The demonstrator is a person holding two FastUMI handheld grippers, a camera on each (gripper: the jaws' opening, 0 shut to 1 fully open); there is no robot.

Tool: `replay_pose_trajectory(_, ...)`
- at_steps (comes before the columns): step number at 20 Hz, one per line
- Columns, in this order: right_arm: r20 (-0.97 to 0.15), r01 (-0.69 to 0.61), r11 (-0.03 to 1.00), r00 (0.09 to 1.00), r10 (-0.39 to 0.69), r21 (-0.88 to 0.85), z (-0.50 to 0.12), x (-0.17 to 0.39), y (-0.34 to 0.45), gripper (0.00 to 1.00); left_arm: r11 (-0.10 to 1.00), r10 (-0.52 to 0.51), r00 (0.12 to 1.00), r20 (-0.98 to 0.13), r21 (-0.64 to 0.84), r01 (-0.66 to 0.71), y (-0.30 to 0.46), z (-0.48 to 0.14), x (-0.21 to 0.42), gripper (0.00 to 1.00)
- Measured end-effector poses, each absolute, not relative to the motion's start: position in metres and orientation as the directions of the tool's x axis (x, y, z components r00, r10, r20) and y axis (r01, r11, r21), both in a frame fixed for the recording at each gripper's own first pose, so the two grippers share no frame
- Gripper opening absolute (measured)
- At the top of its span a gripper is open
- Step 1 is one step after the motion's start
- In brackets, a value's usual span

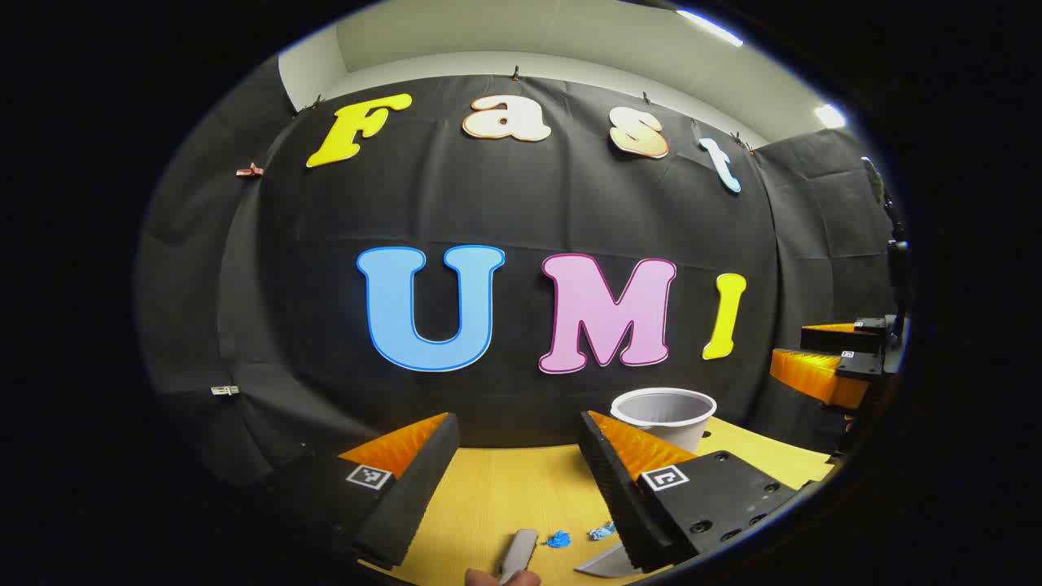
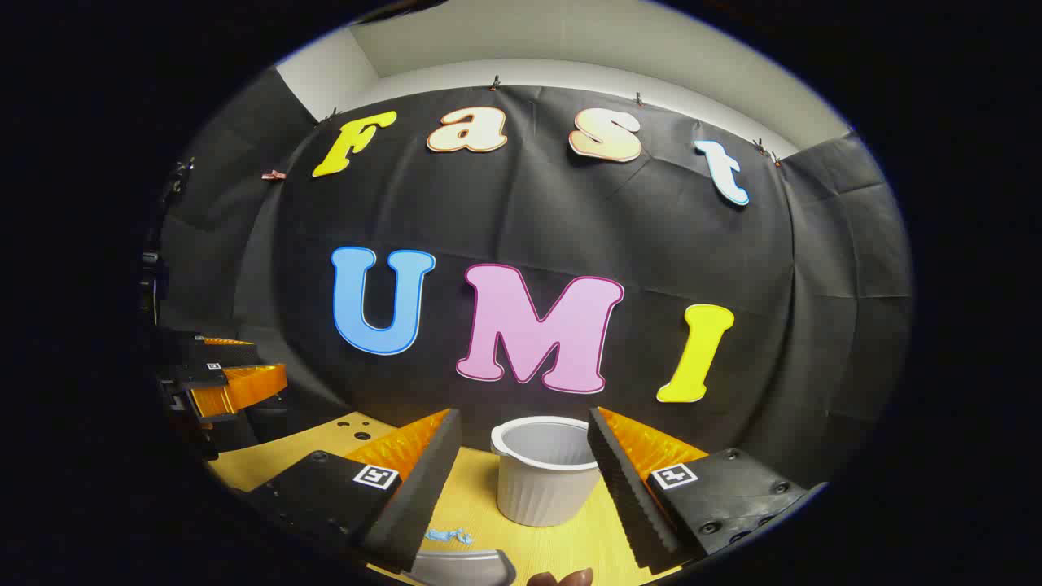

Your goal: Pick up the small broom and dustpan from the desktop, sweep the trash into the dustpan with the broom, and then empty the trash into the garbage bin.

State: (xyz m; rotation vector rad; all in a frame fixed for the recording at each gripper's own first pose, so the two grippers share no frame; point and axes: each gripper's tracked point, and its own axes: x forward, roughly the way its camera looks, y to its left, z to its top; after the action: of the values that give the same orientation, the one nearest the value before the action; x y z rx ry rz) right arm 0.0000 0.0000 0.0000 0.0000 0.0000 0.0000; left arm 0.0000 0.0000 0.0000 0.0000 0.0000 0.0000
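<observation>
the left gripper (image 1: 517,456) is held wide above the desk (image 1: 505,496), nothing between its fingers; the right gripper (image 2: 525,456) likewise. blue trash (image 1: 558,539) lies beside the broom (image 1: 518,553) and dustpan (image 2: 464,566); the bin (image 2: 544,472) stands behind.

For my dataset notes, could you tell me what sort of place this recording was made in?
Most likely a staged recording booth, not a home: black cloth wall hung by clips, a bare wooden desktop, and props laid out on it, a white garbage bin and blue trash scraps.

both views face the booth wall low over the desk (image 1: 505,488), sharing the bin (image 2: 544,480).
</observation>
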Motion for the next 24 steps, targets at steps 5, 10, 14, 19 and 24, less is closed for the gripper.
replay_pose_trajectory(5,0.007,-0.011,1.000,1.000,0.011,-0.004,0.003,-0.002,0.010,0.96,1.000,-0.017,1.000,0.014,-0.010,0.017,0.002,-0.003,0.001,0.95)
replay_pose_trajectory(10,0.004,-0.019,1.000,1.000,0.019,0.000,0.006,-0.003,0.016,0.96,1.000,-0.023,1.000,0.004,-0.017,0.023,0.009,-0.010,-0.002,0.95)
replay_pose_trajectory(14,-0.013,-0.044,0.999,0.999,0.044,-0.009,0.000,0.002,0.021,0.96,1.000,0.006,1.000,-0.008,-0.018,-0.007,0.018,-0.016,-0.001,0.95)
replay_pose_trajectory(19,-0.174,-0.161,0.987,0.972,0.155,-0.021,-0.044,-0.020,0.033,0.96,1.000,0.004,0.999,-0.033,-0.010,-0.005,0.018,-0.027,0.000,0.95)
replay_pose_trajectory(24,-0.511,-0.311,0.950,0.822,0.250,-0.036,-0.150,-0.077,0.038,0.97,1.000,0.007,0.998,-0.061,-0.017,-0.008,0.018,-0.041,-0.001,0.95)
